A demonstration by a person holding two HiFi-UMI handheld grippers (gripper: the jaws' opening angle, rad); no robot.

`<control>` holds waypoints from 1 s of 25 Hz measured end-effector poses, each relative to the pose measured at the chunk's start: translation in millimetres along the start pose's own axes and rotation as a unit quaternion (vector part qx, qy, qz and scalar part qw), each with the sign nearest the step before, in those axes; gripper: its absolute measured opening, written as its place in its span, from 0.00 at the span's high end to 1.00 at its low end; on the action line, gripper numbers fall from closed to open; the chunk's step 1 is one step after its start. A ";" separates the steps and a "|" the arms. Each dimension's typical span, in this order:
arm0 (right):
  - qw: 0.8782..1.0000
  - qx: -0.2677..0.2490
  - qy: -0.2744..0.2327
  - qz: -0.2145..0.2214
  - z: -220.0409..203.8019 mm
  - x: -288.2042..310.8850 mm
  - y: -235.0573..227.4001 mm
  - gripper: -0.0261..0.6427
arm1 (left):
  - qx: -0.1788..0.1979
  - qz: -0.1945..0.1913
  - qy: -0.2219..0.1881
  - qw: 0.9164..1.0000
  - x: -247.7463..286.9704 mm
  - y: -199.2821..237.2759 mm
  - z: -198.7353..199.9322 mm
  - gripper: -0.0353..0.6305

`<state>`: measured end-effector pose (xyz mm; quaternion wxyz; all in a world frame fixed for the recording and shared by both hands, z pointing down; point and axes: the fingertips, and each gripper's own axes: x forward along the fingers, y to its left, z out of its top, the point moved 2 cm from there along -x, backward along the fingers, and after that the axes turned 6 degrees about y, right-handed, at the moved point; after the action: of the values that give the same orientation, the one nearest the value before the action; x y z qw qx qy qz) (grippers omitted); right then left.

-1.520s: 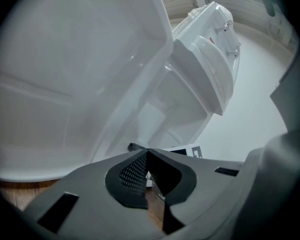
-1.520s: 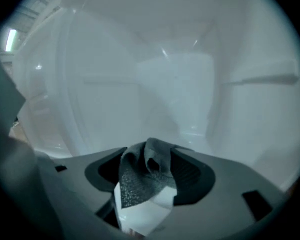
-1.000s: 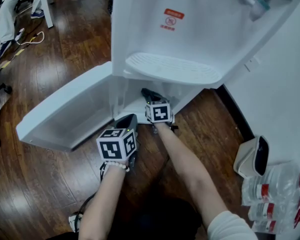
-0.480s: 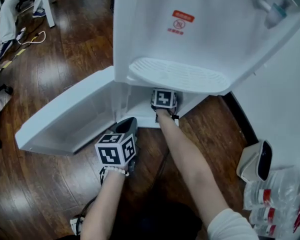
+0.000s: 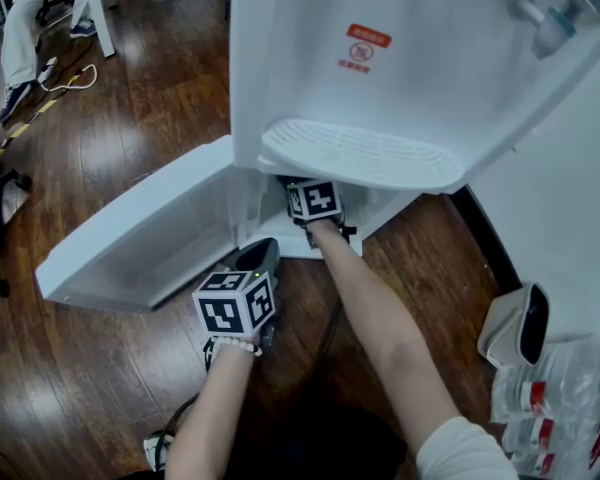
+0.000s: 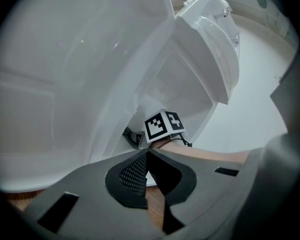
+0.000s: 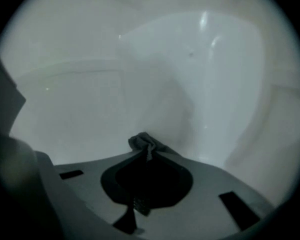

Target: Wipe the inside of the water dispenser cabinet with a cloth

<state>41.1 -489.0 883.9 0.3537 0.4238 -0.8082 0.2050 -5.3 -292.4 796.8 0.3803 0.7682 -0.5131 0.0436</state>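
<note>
The wiping looks to be in full swing. The right tongs (image 7: pixel 148 154) are reached in under the drip tray (image 5: pixel 360 153) of the water dispenser (image 5: pixel 400 58), into the open cabinet below, so from above only their marker cube and the forearm behind it show. They are closed tight on the cloth (image 7: pixel 140 141), a small dark grey wad that bunches out just past their tips. Ahead of the tips and all round them are the white cabinet walls (image 7: pixel 85 99), with a rounded corner off to their right. The cloth sits right up near the wall, but I cannot tell whether it presses on it.

The left tongs (image 6: pixel 147 154) hang back outside the cabinet, low over the wooden floor, tips together and nothing between them. The cabinet door (image 5: pixel 130 238) lies swung wide open on their left, and the right tongs' cube shows straight ahead of them.

Next, I would guess, the cloth needs dragging along the wall and into that corner, with the grip kept firm so the wad does not slip free.
</note>
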 end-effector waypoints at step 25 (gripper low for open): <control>0.993 0.079 0.015 -0.088 -56.3 -45.6 -46.7 0.93 | -0.011 0.001 0.000 1.000 -7.9 -9.3 -6.0 0.95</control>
<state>120.2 -454.8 888.9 0.3480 0.5170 -0.7435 0.2424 0.6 -281.0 792.4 0.3886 0.7635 -0.5144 0.0389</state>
